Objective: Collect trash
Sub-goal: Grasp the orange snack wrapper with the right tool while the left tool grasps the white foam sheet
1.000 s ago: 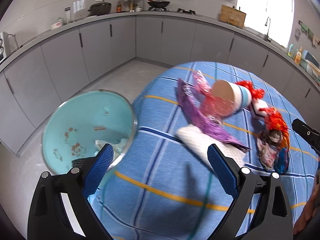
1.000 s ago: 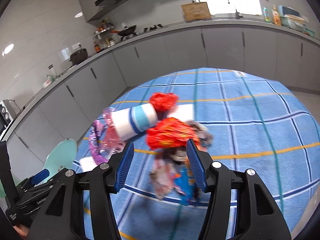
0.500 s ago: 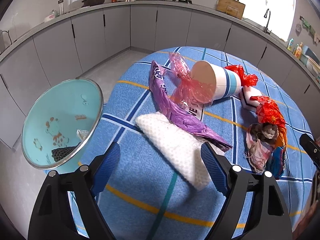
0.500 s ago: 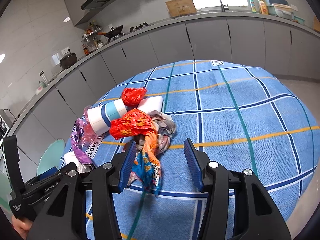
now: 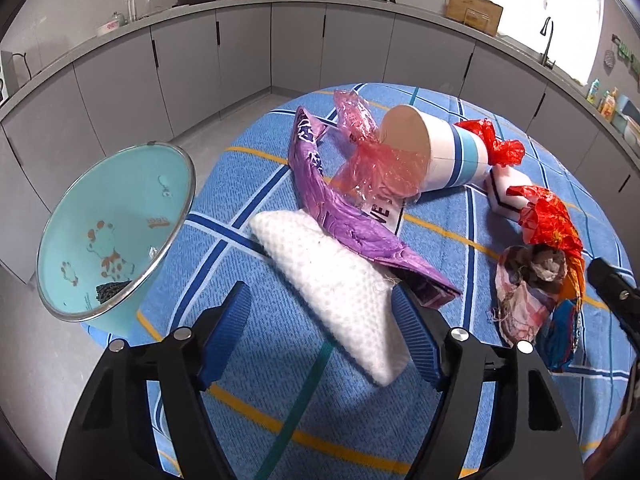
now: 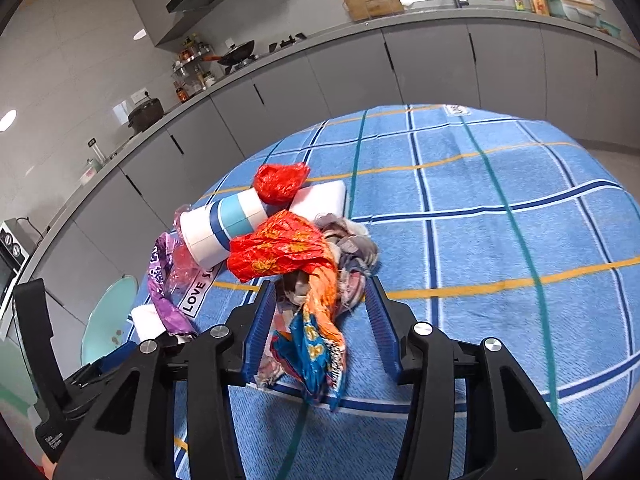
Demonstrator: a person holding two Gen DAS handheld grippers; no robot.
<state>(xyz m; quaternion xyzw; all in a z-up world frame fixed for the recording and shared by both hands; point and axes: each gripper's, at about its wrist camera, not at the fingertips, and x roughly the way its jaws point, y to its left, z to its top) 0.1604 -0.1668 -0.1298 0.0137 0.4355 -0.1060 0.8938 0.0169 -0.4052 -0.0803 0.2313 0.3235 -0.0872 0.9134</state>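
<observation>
My left gripper (image 5: pixel 320 320) hangs low over a white textured sheet (image 5: pixel 332 280) on the blue checked tablecloth (image 5: pixel 280 420). Its jaws are closing with the sheet's near corner between them, the pads not pressing on it. My right gripper (image 6: pixel 320 320) straddles a crumpled heap of orange, blue and grey wrappers (image 6: pixel 316 320). Its jaws are closing too, and the pads stand just clear of the heap. A purple wrapper (image 5: pixel 332 208), pink film (image 5: pixel 372 160) and a tipped paper cup (image 5: pixel 440 156) lie behind the sheet.
A teal bin (image 5: pixel 120 208) with some trash inside stands off the table's left edge. A red plastic bag (image 6: pixel 280 182) and a white packet (image 6: pixel 320 198) lie behind the cup (image 6: pixel 216 232). Grey cabinets and a worktop ring the room. The cloth to the right is bare.
My left gripper swung from over the bin to the white sheet and its jaws narrowed. My right gripper sank closer to the wrapper heap, its jaws narrowing around it.
</observation>
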